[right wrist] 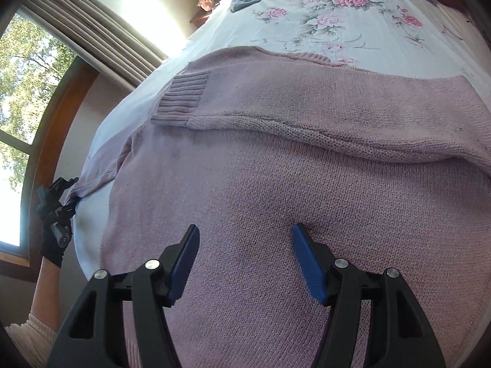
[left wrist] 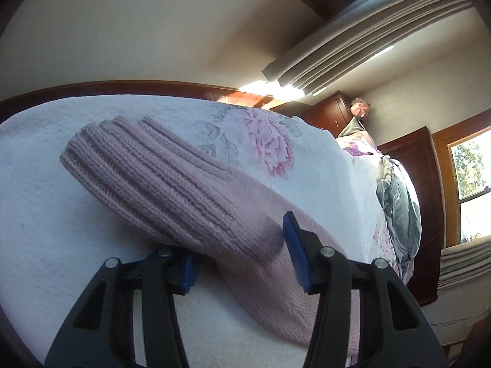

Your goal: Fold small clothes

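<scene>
Pink knitted sweater [right wrist: 276, 165], soft and ribbed at the cuffs, lies spread on the white quilted bedspread with pink flowers [right wrist: 322, 30], and we are, by our judgement, midway through tucking in its sleeves. One sleeve already lies folded across the body, its ribbed cuff [right wrist: 181, 98] resting near the far shoulder. Our right gripper [right wrist: 245, 260] has its blue-padded jaws wide apart, one tip pressing a small dimple into the knit of the body, holding nothing. Our left gripper [left wrist: 242, 254] is also spread wide, straddling the other sleeve [left wrist: 172, 190] near its ribbed end at the bed's edge; the knit lies between the pads but we see no pinch on it. In the right wrist view the left hand in a black glove [right wrist: 55, 233] shows at the bed's side, where that sleeve trails off. The next move, we think, calls for closing the left jaws on the sleeve and carrying it across the body while the right steadies the fabric.
</scene>
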